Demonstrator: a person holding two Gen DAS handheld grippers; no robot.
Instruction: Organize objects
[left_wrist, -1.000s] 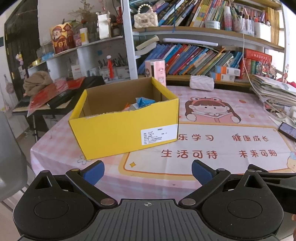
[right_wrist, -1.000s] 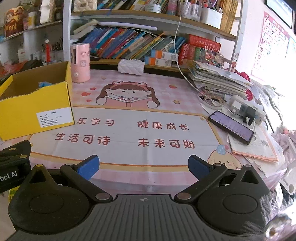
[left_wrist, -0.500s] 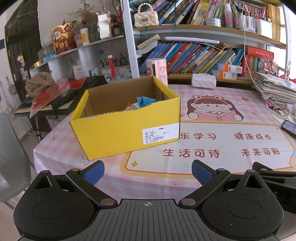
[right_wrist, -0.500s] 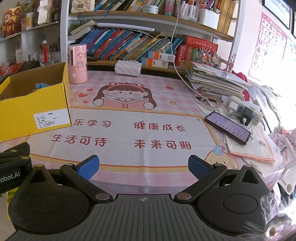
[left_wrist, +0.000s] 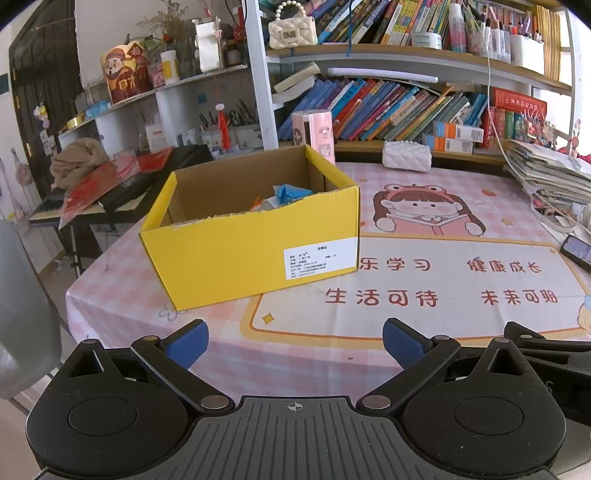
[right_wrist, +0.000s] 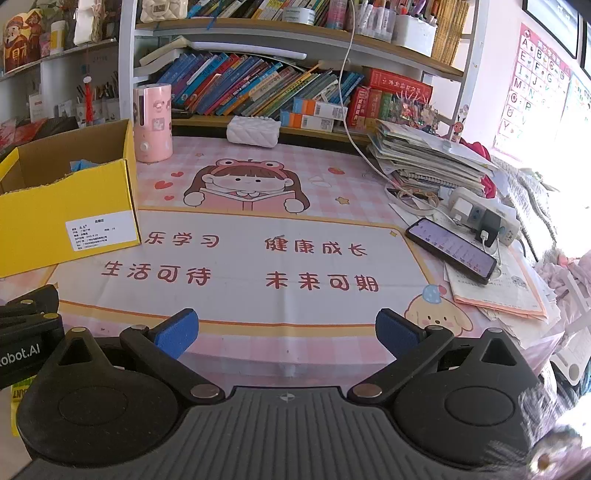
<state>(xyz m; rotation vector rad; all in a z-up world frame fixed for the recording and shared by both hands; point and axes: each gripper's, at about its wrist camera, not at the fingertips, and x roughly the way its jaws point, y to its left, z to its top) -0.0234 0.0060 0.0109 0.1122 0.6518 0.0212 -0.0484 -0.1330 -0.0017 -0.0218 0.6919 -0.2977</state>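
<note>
Right now both grippers hover at the near edge of the table, nothing between their fingers. Left gripper (left_wrist: 295, 341): jaws spread wide, empty, blue pads showing. Right gripper (right_wrist: 287, 332): same, jaws wide apart, empty. Yellow cardboard box (left_wrist: 255, 254) sits open-topped on the left part of the pink cartoon tablecloth (right_wrist: 280, 229), white label on its front. Blue and orange items (left_wrist: 284, 195) lie inside the box, mostly hidden by its front wall. Pink cylindrical container (right_wrist: 153, 123) stands upright just behind the box's far right corner. White quilted pouch (right_wrist: 253, 131) lies at the back by the bookshelf (right_wrist: 280, 88). Smartphone (right_wrist: 450, 254), screen lit, lies on papers at the right, beside a power strip (right_wrist: 484, 218) and a stack of books (right_wrist: 424, 158).
</note>
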